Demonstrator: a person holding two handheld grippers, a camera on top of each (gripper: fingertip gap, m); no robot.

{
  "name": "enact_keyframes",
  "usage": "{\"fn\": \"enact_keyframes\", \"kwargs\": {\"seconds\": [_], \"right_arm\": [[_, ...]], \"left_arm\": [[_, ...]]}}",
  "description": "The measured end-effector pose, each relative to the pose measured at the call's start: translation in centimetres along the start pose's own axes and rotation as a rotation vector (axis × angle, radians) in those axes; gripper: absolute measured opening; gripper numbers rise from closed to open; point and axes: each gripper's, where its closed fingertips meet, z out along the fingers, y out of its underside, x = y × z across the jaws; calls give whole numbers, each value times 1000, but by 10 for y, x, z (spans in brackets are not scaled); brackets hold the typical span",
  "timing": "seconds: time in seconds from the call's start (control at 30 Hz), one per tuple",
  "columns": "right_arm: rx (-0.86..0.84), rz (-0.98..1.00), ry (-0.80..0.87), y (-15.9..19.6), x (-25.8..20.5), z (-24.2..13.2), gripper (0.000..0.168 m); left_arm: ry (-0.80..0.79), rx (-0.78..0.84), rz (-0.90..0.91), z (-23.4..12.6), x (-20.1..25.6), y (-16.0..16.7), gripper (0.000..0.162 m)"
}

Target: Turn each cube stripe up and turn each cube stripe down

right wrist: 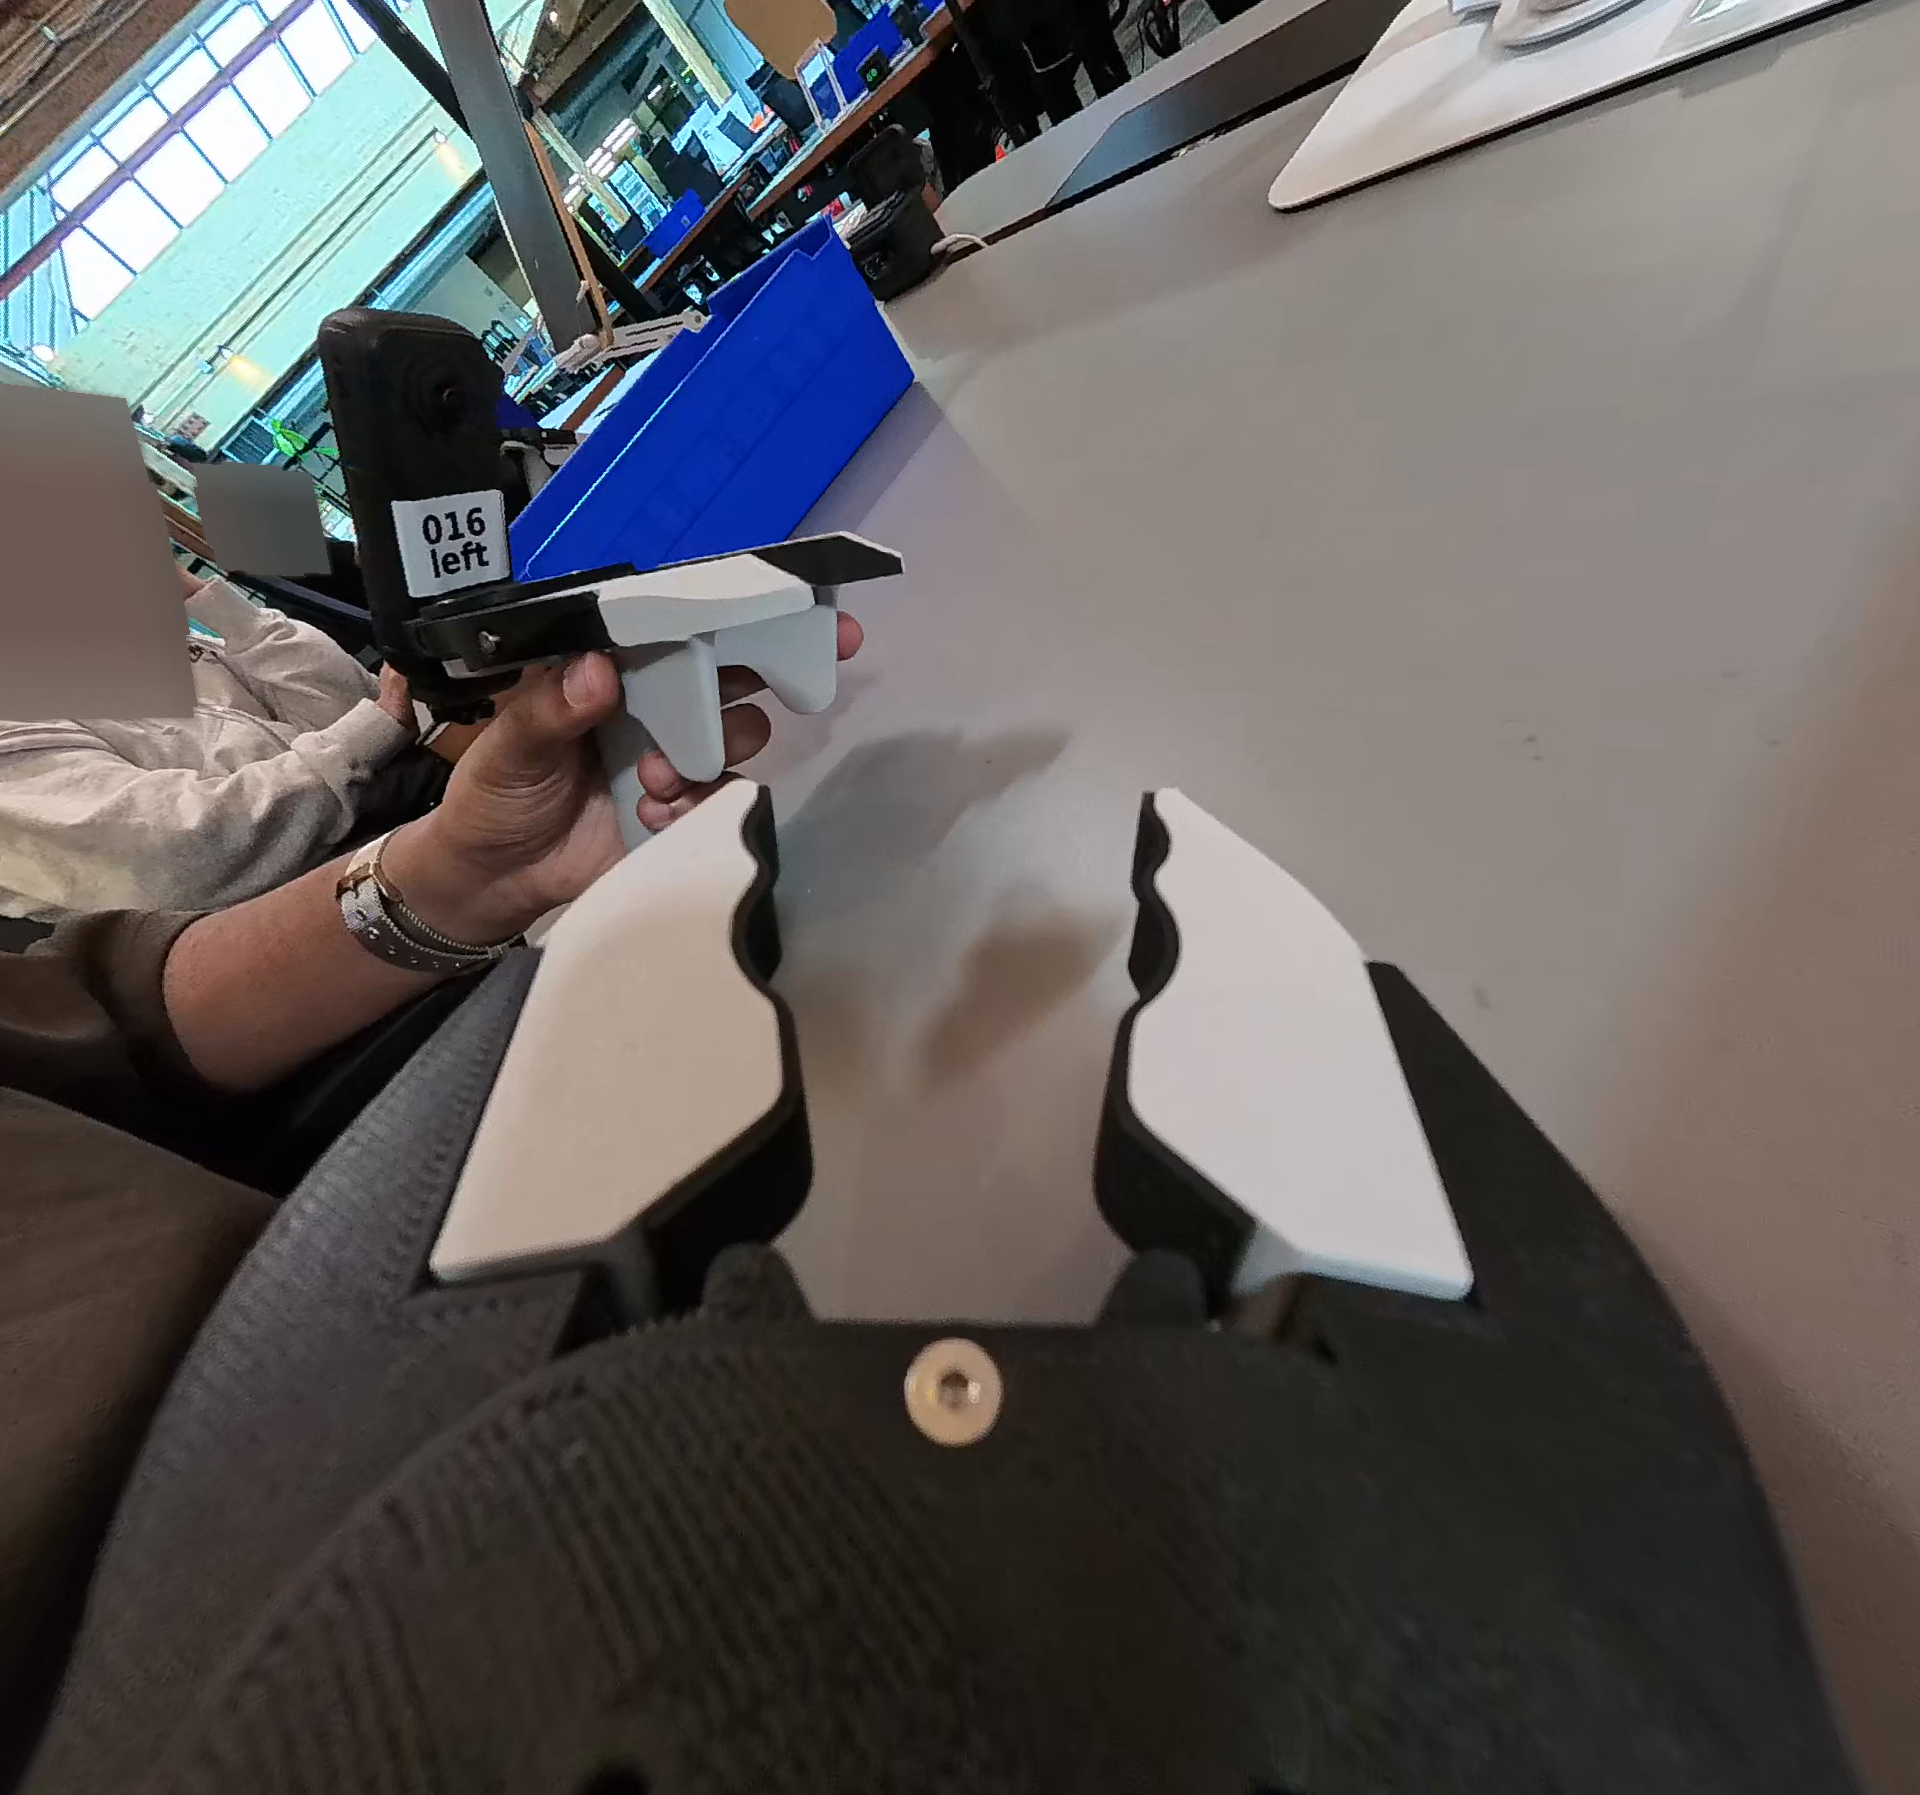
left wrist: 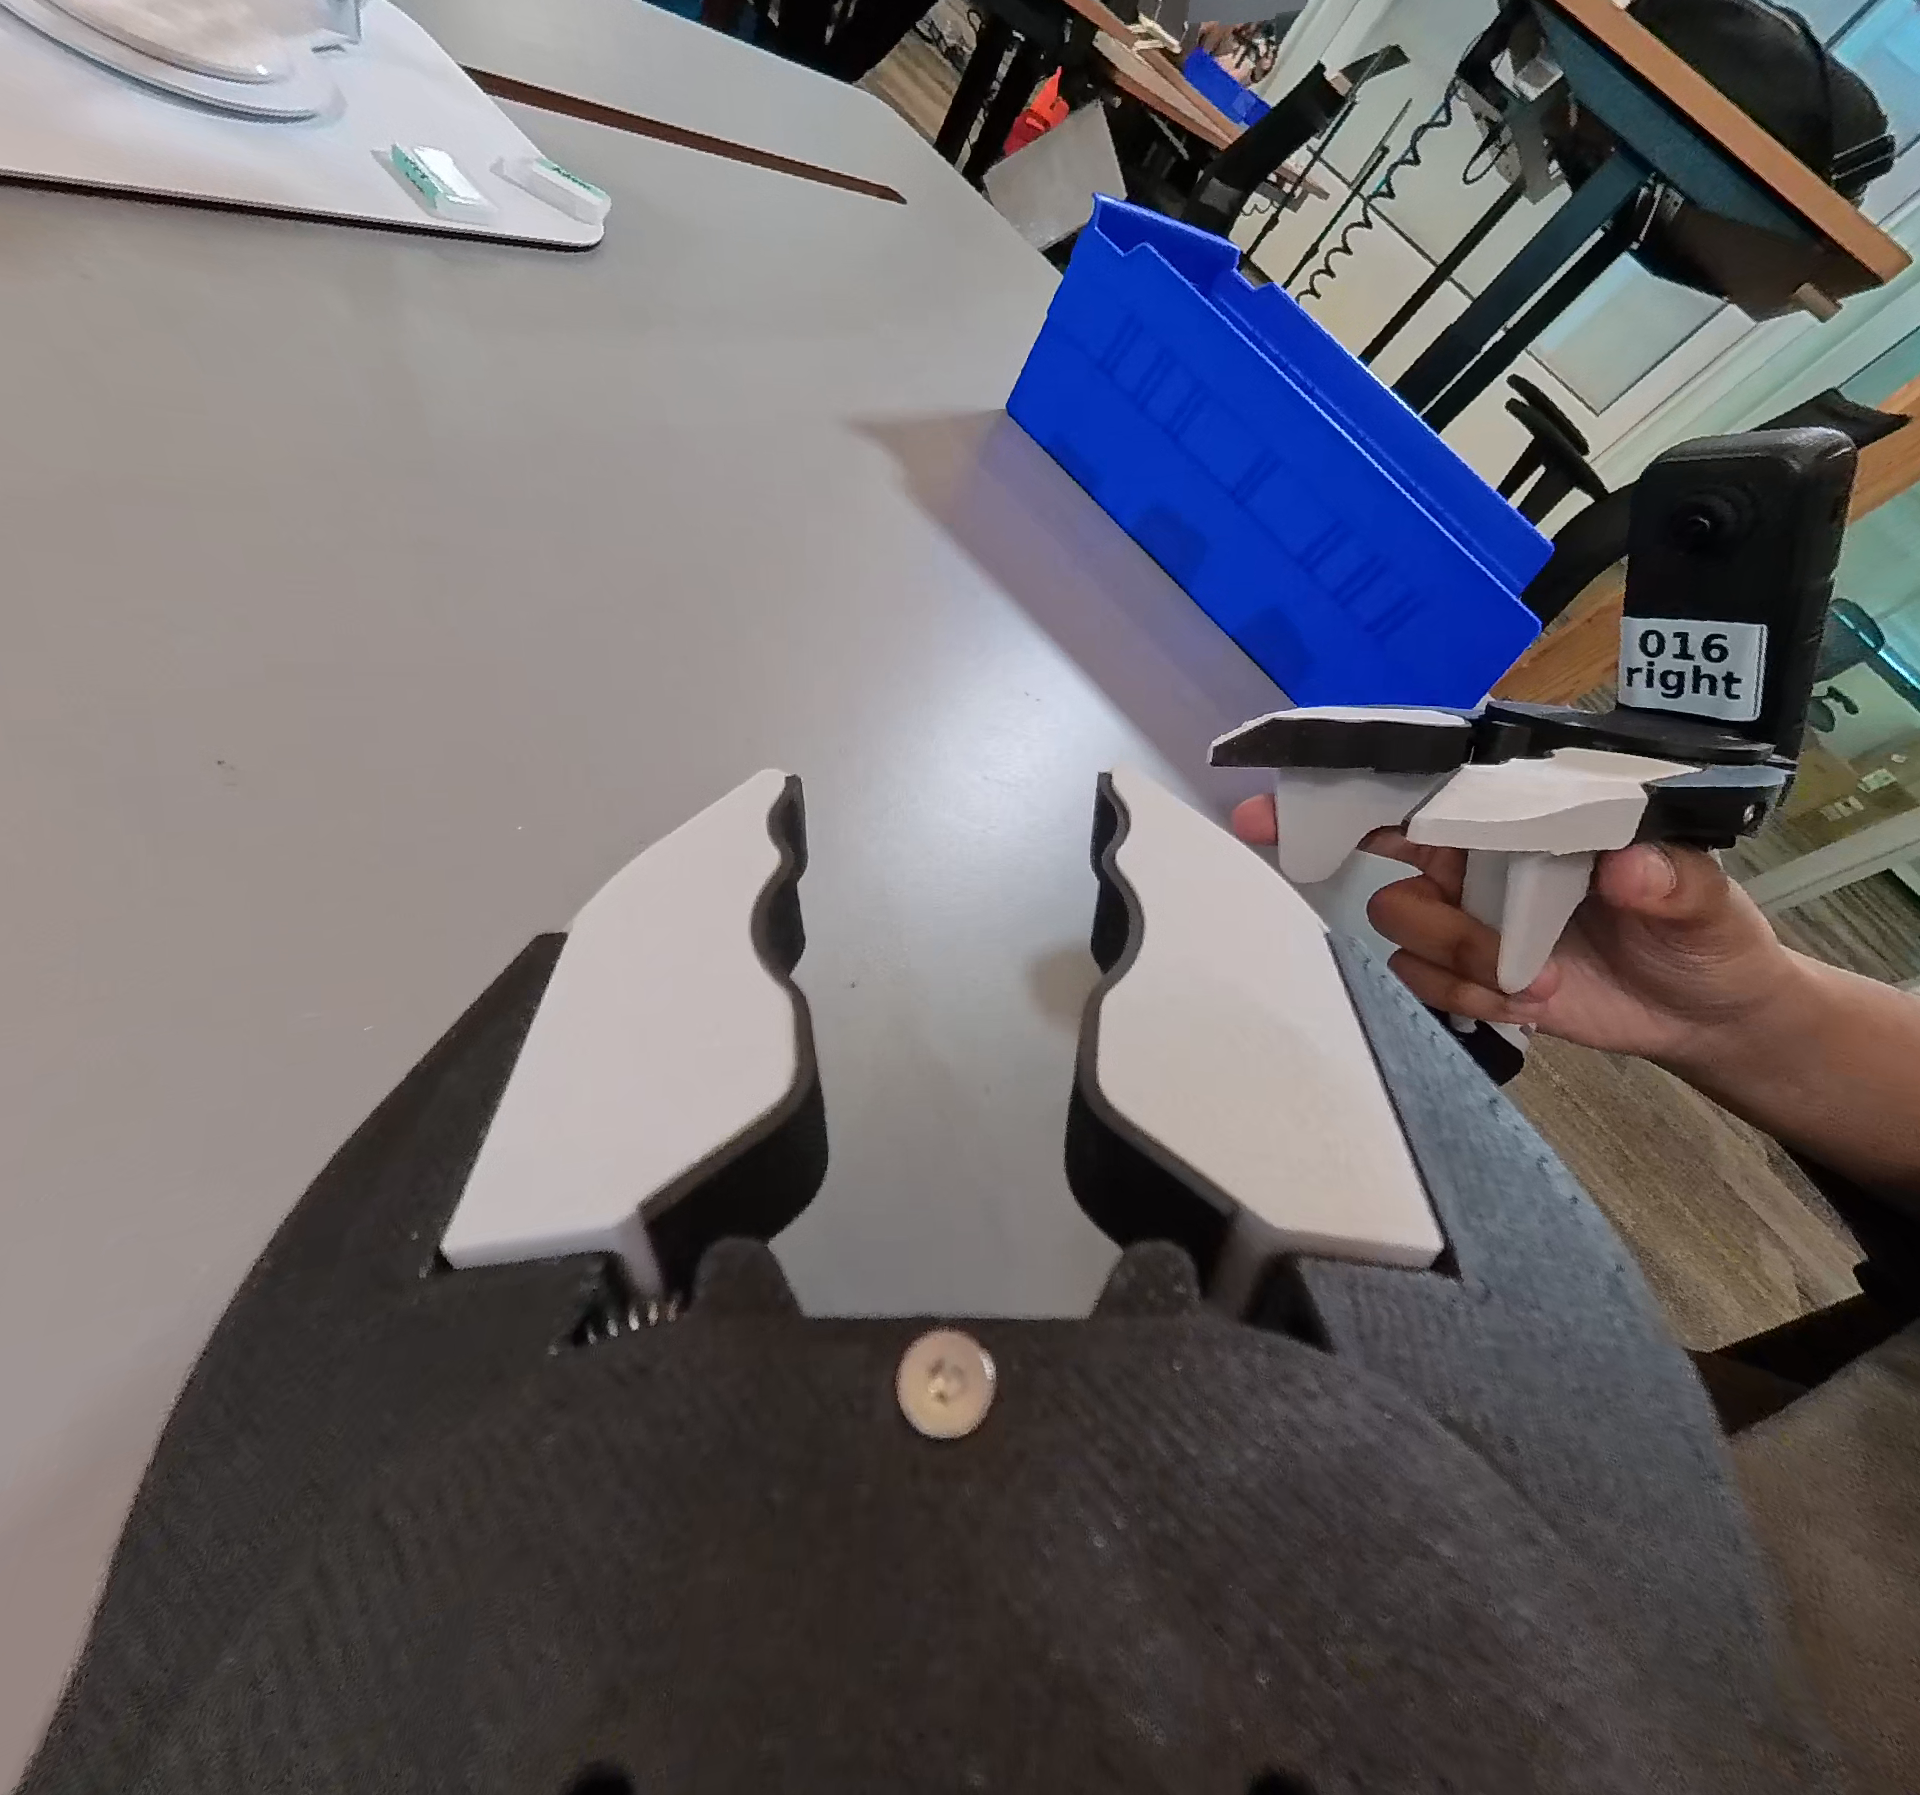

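My left wrist view rides low on the left claw (left wrist: 948, 800), close over the grey worktop (left wrist: 468, 602), facing forward and rightward to the right claw (left wrist: 1236, 753) and a blue bin (left wrist: 1247, 467). My right wrist view sits likewise behind the right claw (right wrist: 956, 810), facing leftward to the left claw (right wrist: 878, 556). Both views share the bin (right wrist: 727, 436), the worktop (right wrist: 1351, 498) and a white stand base (left wrist: 260, 135) at the far side (right wrist: 1558, 62).

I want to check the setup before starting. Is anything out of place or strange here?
Nothing looks spilled or broken. One odd point: no cubes show in either view. The grey tabletop is bare between the open left gripper and open right gripper. The blue plastic bin stands at the table edge, its inside hidden.
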Motion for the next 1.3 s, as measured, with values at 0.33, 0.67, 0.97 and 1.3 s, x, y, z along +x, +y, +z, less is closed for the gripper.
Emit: {"fn": "enact_keyframes", "kwargs": {"seconds": [0.33, 0.67, 0.97, 1.3], "right_arm": [[-1, 7, -4, 0, -1, 0, 67], [4, 29, -15, 0, -1, -1, 66], [16, 38, -15, -2, -2, 0, 65], [32, 46, -1, -7, 0, -1, 64]], "left_arm": [[9, -15, -13, 2, 0, 3, 55], [-15, 11, 5, -1, -3, -4, 55], [-423, 519, 359, -141, -42, -178, 56], [-721, -23, -4, -205, -290, -161, 61]]}}
